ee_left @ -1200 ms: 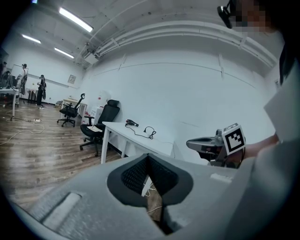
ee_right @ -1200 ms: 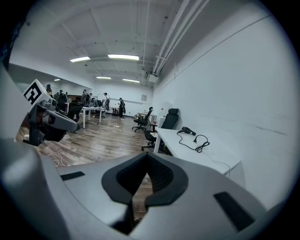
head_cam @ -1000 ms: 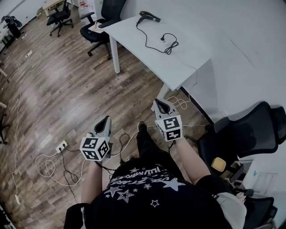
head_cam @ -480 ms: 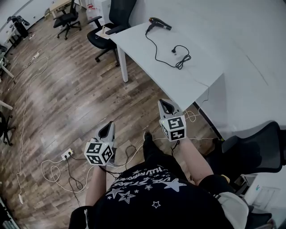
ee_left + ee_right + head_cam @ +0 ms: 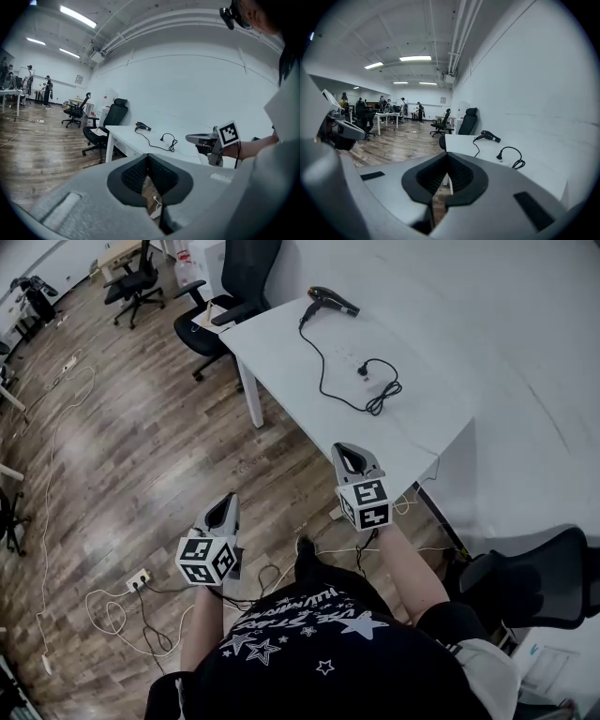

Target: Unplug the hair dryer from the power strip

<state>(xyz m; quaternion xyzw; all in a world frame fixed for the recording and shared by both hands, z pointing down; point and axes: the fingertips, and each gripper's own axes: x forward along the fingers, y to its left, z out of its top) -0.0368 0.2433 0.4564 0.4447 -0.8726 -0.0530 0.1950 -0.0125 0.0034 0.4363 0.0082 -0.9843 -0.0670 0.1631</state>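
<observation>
Wood floor [image 5: 141, 456] fills the left side of the head view. The white desk [image 5: 412, 343] runs from top centre to the right, against the white wall. A black office chair [image 5: 234, 277] sits at the desk's far end, and a second black chair [image 5: 525, 577] is off its near right corner.

The person stands at the desk's near end in a dark star-print shirt [image 5: 309, 634], one tool in each hand.
- Left tool [image 5: 225, 501]: over the floor, left of the desk's near corner and apart from it. Its own view shows the pads meeting at the tip, fully closed, nothing between them.
- Right tool [image 5: 347, 454]: at the desk's near edge and pointing along it. Pads also pressed together, holding nothing.

Hair dryer [image 5: 333, 300] lies on the desk's far end, well away from both tools. Its black cord [image 5: 323, 367] runs down the desk top toward the person and ends in a loose coil mid-desk. The plug [image 5: 362, 370] lies free on the desk surface beside that coil, not in any socket.

White socket block [image 5: 138, 579] with cables lies on the floor, well left of the desk.
</observation>
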